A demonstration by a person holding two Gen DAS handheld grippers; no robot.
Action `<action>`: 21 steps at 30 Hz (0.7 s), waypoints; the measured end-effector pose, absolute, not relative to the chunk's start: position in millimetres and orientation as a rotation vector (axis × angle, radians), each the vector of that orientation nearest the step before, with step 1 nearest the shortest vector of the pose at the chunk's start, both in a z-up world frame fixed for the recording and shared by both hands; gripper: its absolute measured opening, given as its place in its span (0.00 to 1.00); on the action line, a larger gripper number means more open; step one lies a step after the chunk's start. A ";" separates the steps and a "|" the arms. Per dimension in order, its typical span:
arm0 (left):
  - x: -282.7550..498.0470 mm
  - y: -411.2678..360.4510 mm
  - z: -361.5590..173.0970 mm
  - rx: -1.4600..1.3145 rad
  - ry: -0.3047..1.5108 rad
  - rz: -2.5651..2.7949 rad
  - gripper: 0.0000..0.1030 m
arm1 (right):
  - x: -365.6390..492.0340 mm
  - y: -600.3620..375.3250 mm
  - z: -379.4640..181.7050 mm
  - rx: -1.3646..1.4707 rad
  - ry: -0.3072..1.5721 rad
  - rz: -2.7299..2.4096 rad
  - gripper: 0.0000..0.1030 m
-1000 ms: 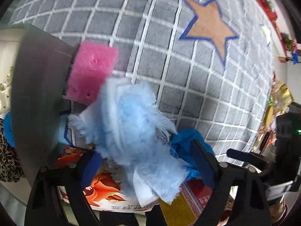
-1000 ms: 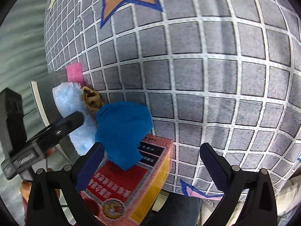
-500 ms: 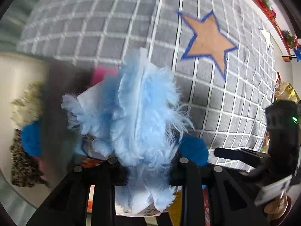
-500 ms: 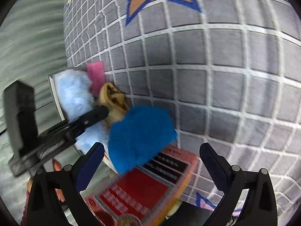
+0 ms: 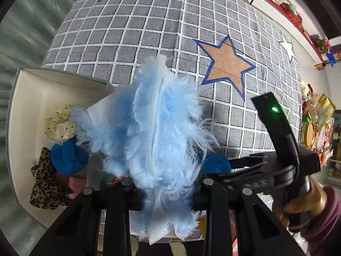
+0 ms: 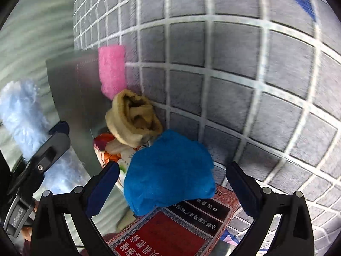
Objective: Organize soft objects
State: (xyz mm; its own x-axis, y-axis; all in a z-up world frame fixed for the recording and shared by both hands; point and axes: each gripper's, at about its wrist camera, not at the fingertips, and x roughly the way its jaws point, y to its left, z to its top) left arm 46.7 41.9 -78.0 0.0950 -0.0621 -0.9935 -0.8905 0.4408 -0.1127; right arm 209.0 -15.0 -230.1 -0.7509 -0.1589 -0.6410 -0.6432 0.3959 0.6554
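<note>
The left gripper (image 5: 168, 189) pinches a fluffy light-blue cloth (image 5: 153, 123), lifted above a grey checked rug (image 5: 149, 29). At nine o'clock, an open white box (image 5: 25, 98) holds a leopard-print scrunchie (image 5: 43, 183) and a blue cloth (image 5: 68, 157). The right gripper (image 6: 170, 181) has its fingers spread wide around a blue cloth ball (image 6: 170, 175) resting on a red box (image 6: 170, 234). Open rug stretches toward twelve and three o'clock.

Blue fur (image 5: 157, 123) hides left gripper (image 5: 168, 194) tips.
</note>
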 end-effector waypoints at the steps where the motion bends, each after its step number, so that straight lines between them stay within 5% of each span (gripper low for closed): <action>1: 49.4 36.7 -77.8 -0.926 1.343 0.773 0.30 | 205.6 -13.1 -229.5 -0.707 2.168 1.346 0.78; 2: 47.4 33.4 -74.8 -0.910 1.343 0.773 0.30 | 201.6 -11.4 -228.8 -0.738 2.157 1.361 0.61; 7: 44.2 17.9 -70.1 -0.850 1.345 0.781 0.30 | 189.5 -6.4 -217.7 -0.827 2.019 1.440 0.35; 21: 59.1 -10.7 -50.0 -0.675 1.275 0.818 0.30 | 251.9 -43.1 -101.7 -0.570 1.526 1.360 0.33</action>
State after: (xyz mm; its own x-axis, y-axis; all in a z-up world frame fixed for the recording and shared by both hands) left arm 59.1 -10.7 -50.0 0.0930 0.1510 -0.9841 -0.8317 0.5552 0.0066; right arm 251.9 -43.1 -101.7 -0.4141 0.2515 -0.8748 -0.8403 0.2638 0.4736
